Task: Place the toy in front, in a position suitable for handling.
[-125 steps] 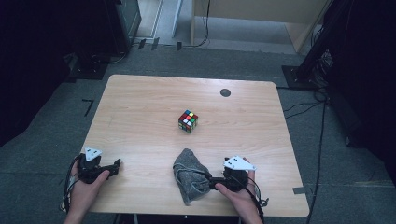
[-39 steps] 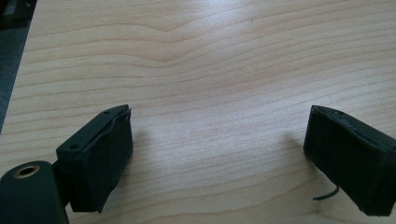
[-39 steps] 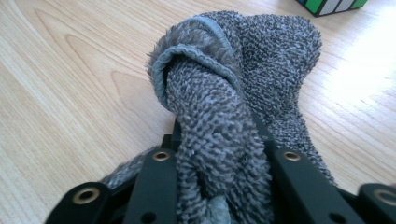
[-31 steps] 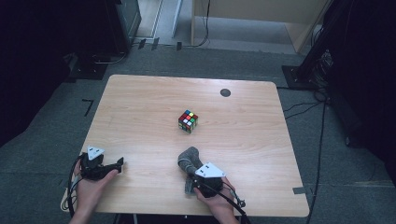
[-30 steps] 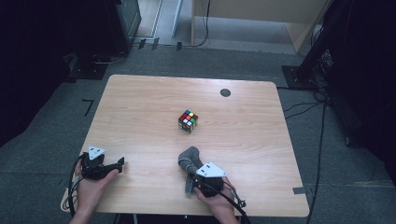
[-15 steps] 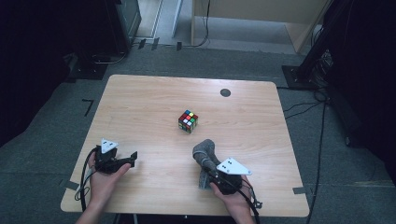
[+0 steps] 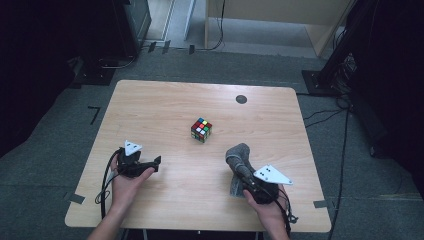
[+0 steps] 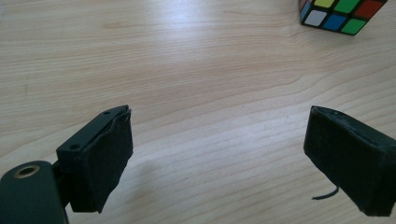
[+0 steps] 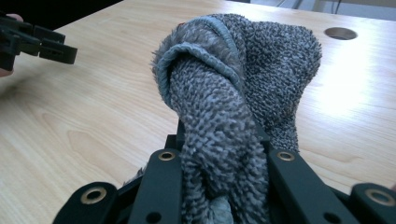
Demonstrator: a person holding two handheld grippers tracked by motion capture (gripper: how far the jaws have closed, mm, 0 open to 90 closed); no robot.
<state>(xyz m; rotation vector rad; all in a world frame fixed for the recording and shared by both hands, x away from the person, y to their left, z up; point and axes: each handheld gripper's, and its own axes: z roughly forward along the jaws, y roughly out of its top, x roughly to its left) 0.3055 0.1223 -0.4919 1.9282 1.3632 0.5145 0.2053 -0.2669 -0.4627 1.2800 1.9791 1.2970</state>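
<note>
A grey terry cloth (image 7: 238, 160) is bunched up and pinched between the jaws of my right gripper (image 7: 245, 172), front right of the table's middle. In the right gripper view the cloth (image 9: 238, 88) folds over the jaws and hides their tips, and my right gripper (image 9: 219, 154) is shut on it. My left gripper (image 7: 156, 162) is at the front left with its jaws pointing right, open and empty. In the left gripper view my left gripper (image 8: 219, 158) stands wide over bare wood. A multicoloured puzzle cube (image 7: 201, 129) sits at the table's middle, also seen as the cube (image 8: 343, 15) at the top right.
The light wooden table (image 7: 150, 110) has a round cable hole (image 7: 241, 99) at the back right. Black stands and cables lie on the grey floor around it. The other gripper (image 9: 35, 39) shows at the far left of the right gripper view.
Both hands have moved forward over the table. My right gripper has carried the cloth up and to the right, so that it now stands bunched. My left gripper has moved right, toward the cube.
</note>
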